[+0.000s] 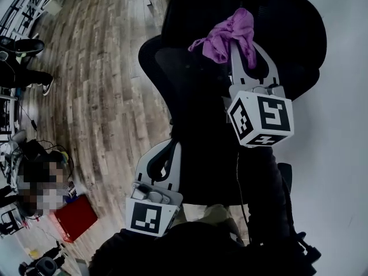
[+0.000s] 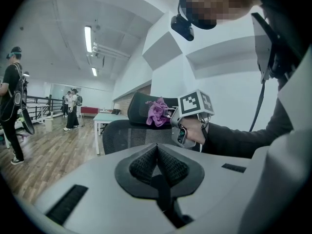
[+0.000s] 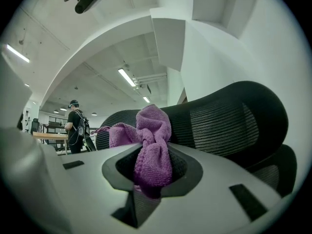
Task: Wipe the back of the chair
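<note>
Left gripper (image 1: 168, 149) sits lowest in the head view, close to the person's body, with its marker cube toward the camera; its own view shows the two dark ribbed pads pressed together with nothing between them. It is held well short of the chair (image 1: 190, 79) and makes no contact with it. Right gripper (image 1: 248, 55) is extended further forward and higher, cube uppermost, with a dark sleeve (image 1: 261, 183) running back from it. Its jaws are clamped on a purple cloth (image 1: 230, 33): the right gripper view shows a bunched fold of towelling pinched between the pads, the rest rising above the jaws and trailing to the left. Cloth is positioned at the upper mesh panel (image 3: 229, 121) of the black chair back, at or just beside its top edge; whether the fabric actually presses on the mesh cannot be confirmed from any view. In the left gripper view the same cloth appears against the chair's upper section, above the wider lower mesh of the backrest. Chair stands on a wood-plank floor (image 1: 103, 85), beside a plain white wall (image 1: 345, 125). Noted in the surroundings: a red flat object (image 1: 73, 217) on the floor at lower left, a pale table (image 2: 109, 117) behind the chair, and a person in dark clothing (image 3: 77, 126) standing well apart in the open room
</note>
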Demonstrator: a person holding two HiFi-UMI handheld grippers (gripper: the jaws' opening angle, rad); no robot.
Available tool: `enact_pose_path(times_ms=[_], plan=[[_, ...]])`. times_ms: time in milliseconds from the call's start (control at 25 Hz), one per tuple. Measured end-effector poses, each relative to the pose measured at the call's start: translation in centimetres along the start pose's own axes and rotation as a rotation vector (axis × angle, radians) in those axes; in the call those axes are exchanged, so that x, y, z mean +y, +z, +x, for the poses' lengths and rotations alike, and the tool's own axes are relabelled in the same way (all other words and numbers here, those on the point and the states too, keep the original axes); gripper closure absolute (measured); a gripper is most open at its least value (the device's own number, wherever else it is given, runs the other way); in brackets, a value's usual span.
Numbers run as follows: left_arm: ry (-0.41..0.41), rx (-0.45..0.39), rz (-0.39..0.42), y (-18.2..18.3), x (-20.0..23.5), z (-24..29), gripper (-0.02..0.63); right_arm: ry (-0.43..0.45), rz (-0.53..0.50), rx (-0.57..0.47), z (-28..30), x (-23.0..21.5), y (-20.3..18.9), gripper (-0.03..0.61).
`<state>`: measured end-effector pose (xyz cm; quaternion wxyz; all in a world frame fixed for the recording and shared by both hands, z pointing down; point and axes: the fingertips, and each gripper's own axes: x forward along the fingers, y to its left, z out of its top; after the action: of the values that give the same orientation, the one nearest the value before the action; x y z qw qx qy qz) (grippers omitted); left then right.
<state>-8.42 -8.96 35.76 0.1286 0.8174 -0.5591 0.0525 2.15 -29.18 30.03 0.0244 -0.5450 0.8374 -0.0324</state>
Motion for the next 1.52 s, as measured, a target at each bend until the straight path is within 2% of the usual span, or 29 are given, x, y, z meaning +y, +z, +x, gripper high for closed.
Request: enact_pose_path(times_ms=[720,880,1200,1520], plan=[[0.089,-0.032,-0.01,0.7,5.2,-4.9,0.604,0.121,0.015,-0.009,1.9,9.5,0.2,0.495],[0.079,-0.063,0.041,1.1,5.4,-5.7,0.604,0.162,-0.009,-0.018,1.7,11.5,0.6,0.495],[0.088,-0.074,0.057,1.6,5.5,-6.2,0.604,0.171,-0.018,-0.038,1.6,12.0,1.2,0.495],[0.09,0.013,-0.01,-1.0,5.8,-4.7,0.604,0.169,0.007,0.025,1.9,11.5,-3.4,0.495]])
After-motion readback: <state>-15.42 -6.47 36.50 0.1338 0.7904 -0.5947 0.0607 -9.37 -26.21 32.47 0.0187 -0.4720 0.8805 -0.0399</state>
